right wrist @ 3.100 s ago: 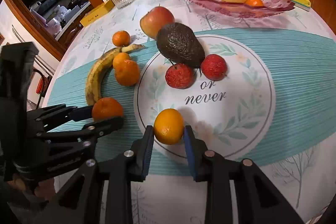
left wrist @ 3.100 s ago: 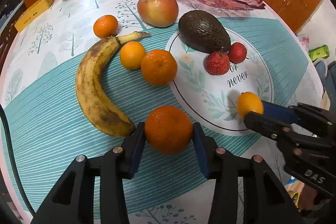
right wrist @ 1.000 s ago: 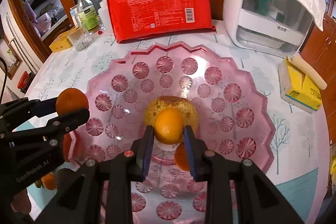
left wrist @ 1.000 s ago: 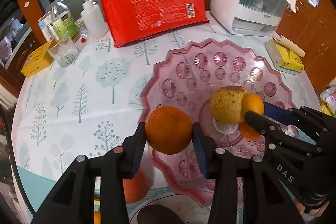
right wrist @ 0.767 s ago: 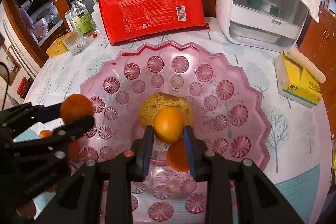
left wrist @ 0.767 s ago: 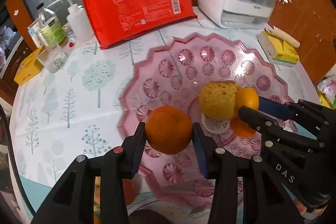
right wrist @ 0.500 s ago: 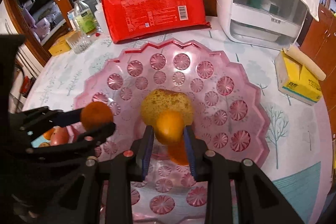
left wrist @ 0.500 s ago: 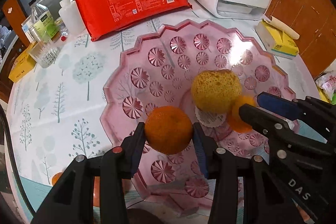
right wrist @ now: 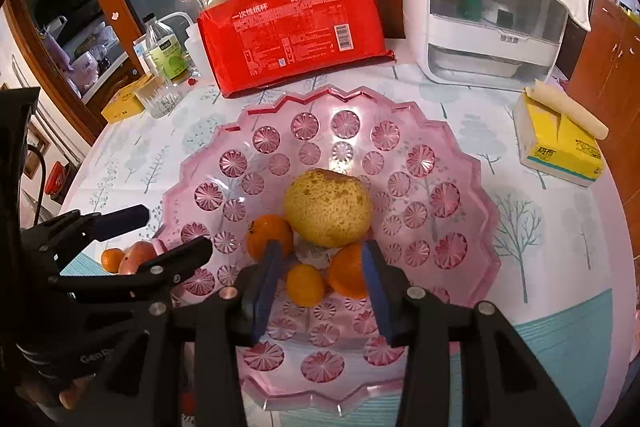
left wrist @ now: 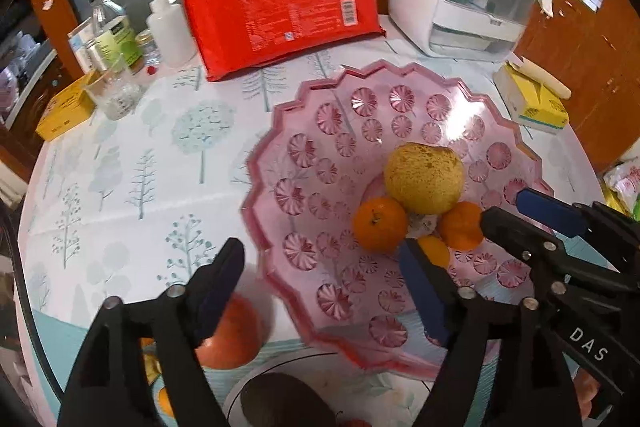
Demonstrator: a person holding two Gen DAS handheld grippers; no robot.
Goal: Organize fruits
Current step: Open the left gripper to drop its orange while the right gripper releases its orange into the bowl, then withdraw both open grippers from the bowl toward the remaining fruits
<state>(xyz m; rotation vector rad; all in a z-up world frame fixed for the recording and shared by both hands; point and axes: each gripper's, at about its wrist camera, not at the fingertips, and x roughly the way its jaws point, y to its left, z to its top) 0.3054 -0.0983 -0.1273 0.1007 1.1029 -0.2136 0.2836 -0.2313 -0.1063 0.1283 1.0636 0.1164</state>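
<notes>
A: Four fruits sit in the pink dish [right wrist: 472, 259], which stands toward the far side of the counter [left wrist: 120, 163]. From left to right: a mandarin [right wrist: 269, 235], the big yellow pear [right wrist: 327, 207] behind, a small orange [right wrist: 305, 285] in front, and another mandarin [right wrist: 348, 275]. Why so close together?

B: I think the dish slopes to its middle, so round fruit rolls there and stays.

A: And the claws?

B: The left claw [left wrist: 320, 283] is opening wide with nothing between its jaws; its mandarin lies free in the dish. The right claw [right wrist: 318, 277] is opening too. The small orange is between its jaws, but the pads do not press it.

A: What stays outside?

B: An apple [left wrist: 236, 335] near the dish's left rim, and an avocado [left wrist: 280, 403] at the near side.
</notes>
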